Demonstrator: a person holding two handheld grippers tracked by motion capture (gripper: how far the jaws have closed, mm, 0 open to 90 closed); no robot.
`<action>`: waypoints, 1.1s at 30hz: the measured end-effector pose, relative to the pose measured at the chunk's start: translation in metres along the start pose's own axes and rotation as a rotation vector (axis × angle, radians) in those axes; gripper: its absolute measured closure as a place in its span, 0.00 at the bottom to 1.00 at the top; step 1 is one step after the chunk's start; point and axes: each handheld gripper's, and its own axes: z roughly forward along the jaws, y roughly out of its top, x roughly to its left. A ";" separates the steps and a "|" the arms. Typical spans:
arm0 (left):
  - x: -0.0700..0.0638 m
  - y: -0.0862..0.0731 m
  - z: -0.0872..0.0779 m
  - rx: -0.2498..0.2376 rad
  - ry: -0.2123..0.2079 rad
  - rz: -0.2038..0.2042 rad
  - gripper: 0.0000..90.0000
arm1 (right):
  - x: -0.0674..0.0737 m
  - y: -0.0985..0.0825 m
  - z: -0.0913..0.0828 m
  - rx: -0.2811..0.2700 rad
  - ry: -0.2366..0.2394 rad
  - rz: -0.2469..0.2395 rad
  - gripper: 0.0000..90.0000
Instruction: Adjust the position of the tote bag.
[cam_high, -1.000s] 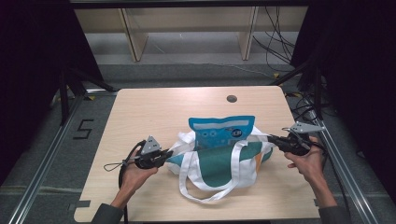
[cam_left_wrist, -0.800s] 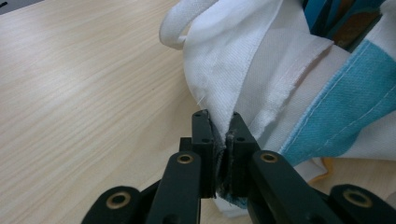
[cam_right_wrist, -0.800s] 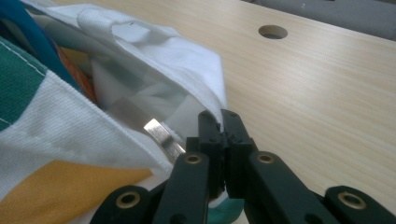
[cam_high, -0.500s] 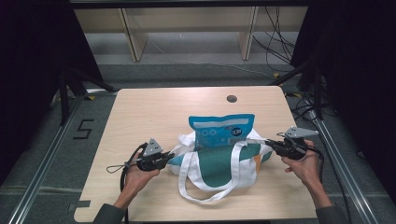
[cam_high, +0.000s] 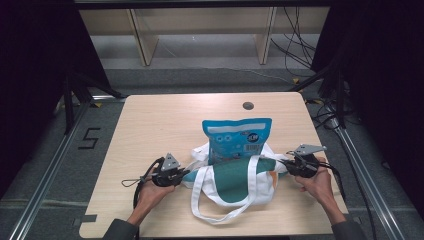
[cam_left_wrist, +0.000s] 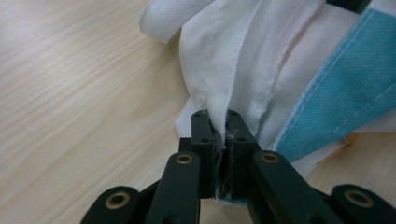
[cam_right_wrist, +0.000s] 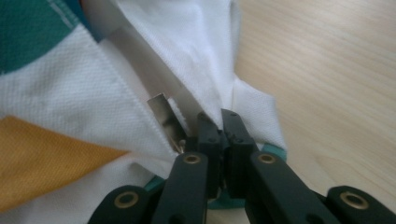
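Tote bag (cam_high: 235, 182) flat on table (cam_high: 150, 125), snack pouch (cam_high: 236, 137) poking out the far-side mouth; left hand-held gripper (cam_high: 186, 173) and right hand-held gripper (cam_high: 280, 161) clamped on opposite side edges (long axis between them)

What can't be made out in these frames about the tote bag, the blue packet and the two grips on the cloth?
- Blue packet, high view: lower part hidden inside the tote bag; print too small to read.
- Left gripper, left gripper view: cloth edge runs between the shut jaws, hiding the pads.
- Right gripper, right gripper view: bag cut off by the frame's top and left edges; a small metal piece unclear.
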 end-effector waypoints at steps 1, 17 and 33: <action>0.000 0.000 0.000 0.000 0.000 0.000 0.92 | 0.000 0.000 0.000 0.000 0.000 0.000 0.97; 0.014 0.032 -0.032 -0.159 -0.003 -0.108 0.62 | 0.028 0.055 -0.069 -0.280 0.229 0.005 0.63; 0.018 0.059 0.017 -0.077 -0.045 -0.107 0.55 | 0.051 0.064 -0.032 -0.092 0.372 -0.057 0.42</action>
